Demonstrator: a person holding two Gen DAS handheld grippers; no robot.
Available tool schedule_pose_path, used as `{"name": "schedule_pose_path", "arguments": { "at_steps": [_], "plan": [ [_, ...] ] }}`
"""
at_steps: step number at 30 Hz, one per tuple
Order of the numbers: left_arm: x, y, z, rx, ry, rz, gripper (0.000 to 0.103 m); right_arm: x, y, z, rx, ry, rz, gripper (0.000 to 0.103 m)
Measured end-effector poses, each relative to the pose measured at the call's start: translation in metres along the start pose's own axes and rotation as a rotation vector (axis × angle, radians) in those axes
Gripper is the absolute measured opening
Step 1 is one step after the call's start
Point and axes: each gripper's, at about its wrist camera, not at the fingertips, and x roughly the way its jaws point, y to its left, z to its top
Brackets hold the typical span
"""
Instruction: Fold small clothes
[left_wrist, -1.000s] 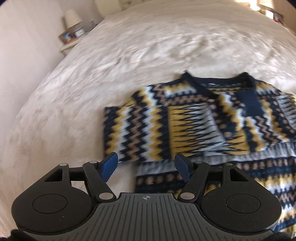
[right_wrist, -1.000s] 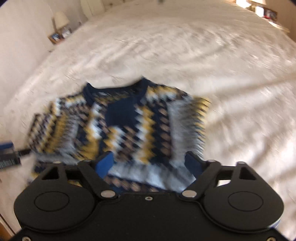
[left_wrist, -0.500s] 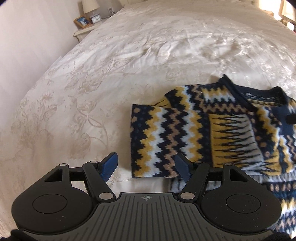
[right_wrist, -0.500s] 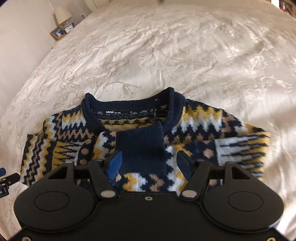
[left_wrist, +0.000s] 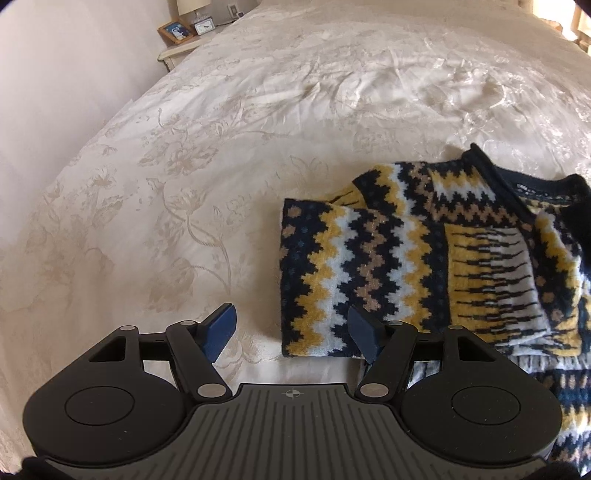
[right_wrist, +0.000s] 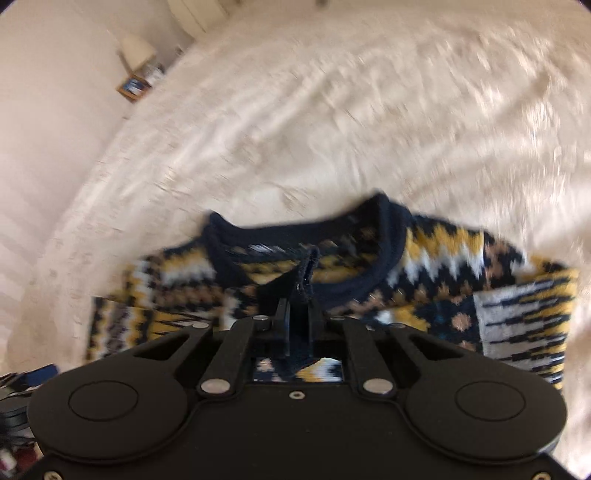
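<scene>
Sweater: a navy, yellow and white zigzag-knit sweater (left_wrist: 424, 266) lies flat on the bed, collar toward the far side, both sleeves already folded in across the chest — the garment looks partway through its fold.
Navy cuff: the end of a folded-in sleeve, the navy cuff (right_wrist: 308, 275), stands up just below the collar (right_wrist: 303, 236), raised off the knit because it is pinched.
Right gripper: the right gripper (right_wrist: 297, 317) has just been closing, and its jaws are now pressed together on that cuff — a hold that, by the look of it, serves to lift or re-lay the sleeve so it sits straight.
Left gripper: the left gripper (left_wrist: 291, 328) hangs with jaws spread and nothing between them, just over the near left corner of the folded sleeve (left_wrist: 340, 280); one blue pad (left_wrist: 364, 334) sits over the knit's edge, the other over bare cover. Likely it is placed there to take that corner next.
Bedspread: the cream floral bedspread (left_wrist: 207, 155) gives a broad, soft surface for folding.
Nightstand: a nightstand (left_wrist: 177, 51) with a framed photo and a small clock stands well apart, at the bed's far left corner.
</scene>
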Motion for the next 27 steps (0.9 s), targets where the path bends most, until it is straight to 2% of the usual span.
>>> {"name": "schedule_pose_path", "arguments": {
  "at_steps": [5,8,11,16,20,27],
  "plan": [
    [-0.01,-0.004,0.01,0.004,-0.038,-0.019,0.066,-0.06,0.009,0.005,-0.044,-0.109,-0.024,0.015],
    [-0.017,-0.01,0.016,0.009,-0.067,-0.039,0.066,-0.087,-0.003,0.006,-0.023,-0.151,-0.092,0.015],
    [-0.021,-0.02,0.022,0.024,-0.088,-0.063,0.066,-0.099,-0.021,0.005,-0.021,-0.142,-0.192,0.015],
    [-0.013,-0.043,0.031,0.075,-0.09,-0.097,0.066,-0.082,-0.054,0.0,0.008,-0.068,-0.269,0.015],
    [0.004,-0.059,0.034,0.11,-0.061,-0.106,0.066,-0.059,-0.068,-0.008,0.004,-0.009,-0.317,0.016],
    [0.043,-0.063,0.029,0.099,0.047,-0.089,0.066,-0.028,-0.082,-0.024,-0.027,0.087,-0.387,0.02]
  ]
}}
